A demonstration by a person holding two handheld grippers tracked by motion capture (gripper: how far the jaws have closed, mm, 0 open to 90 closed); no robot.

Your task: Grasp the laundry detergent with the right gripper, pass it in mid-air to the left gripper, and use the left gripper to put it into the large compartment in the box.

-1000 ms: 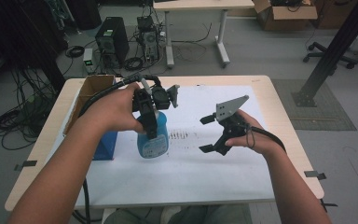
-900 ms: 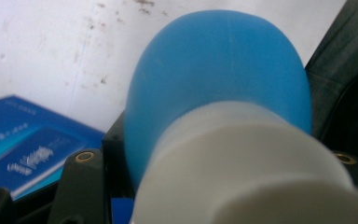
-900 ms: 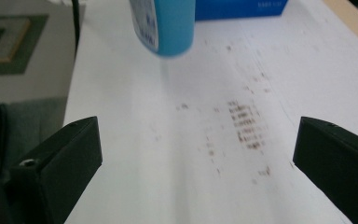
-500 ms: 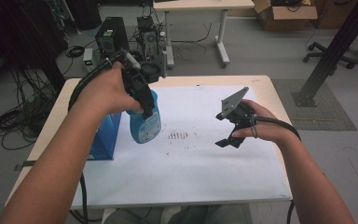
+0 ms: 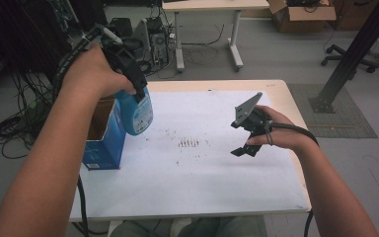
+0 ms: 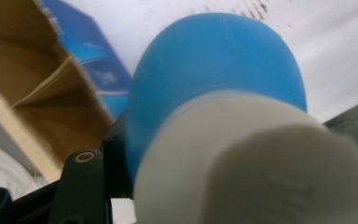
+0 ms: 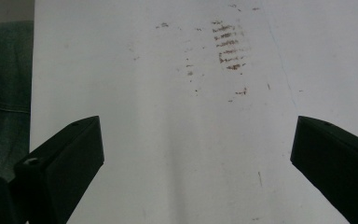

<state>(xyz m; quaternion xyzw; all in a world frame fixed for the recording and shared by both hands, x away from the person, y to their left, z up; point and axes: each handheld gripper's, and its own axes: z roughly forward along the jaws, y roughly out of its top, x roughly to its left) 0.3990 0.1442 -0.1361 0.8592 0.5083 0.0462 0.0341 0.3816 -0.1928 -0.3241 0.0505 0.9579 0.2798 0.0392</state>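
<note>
A blue bottle with a white neck hangs in the air over the right edge of an open blue cardboard box. My left gripper is shut on its top. In the left gripper view the white neck and blue body loom close, with the box's brown inside to the left. My right gripper hovers over the white sheet, right of centre. Its jaws stand wide apart and hold nothing.
Rows of small brown marks stain the sheet's middle. The box stands at the table's left edge. Cables, computer cases and a second table are on the floor beyond. Green fabric shows past the sheet's near edge.
My left gripper has lifted the bottle off the sheet and carried it up and left, toward the box. The right gripper has stayed about where it was, still open.
</note>
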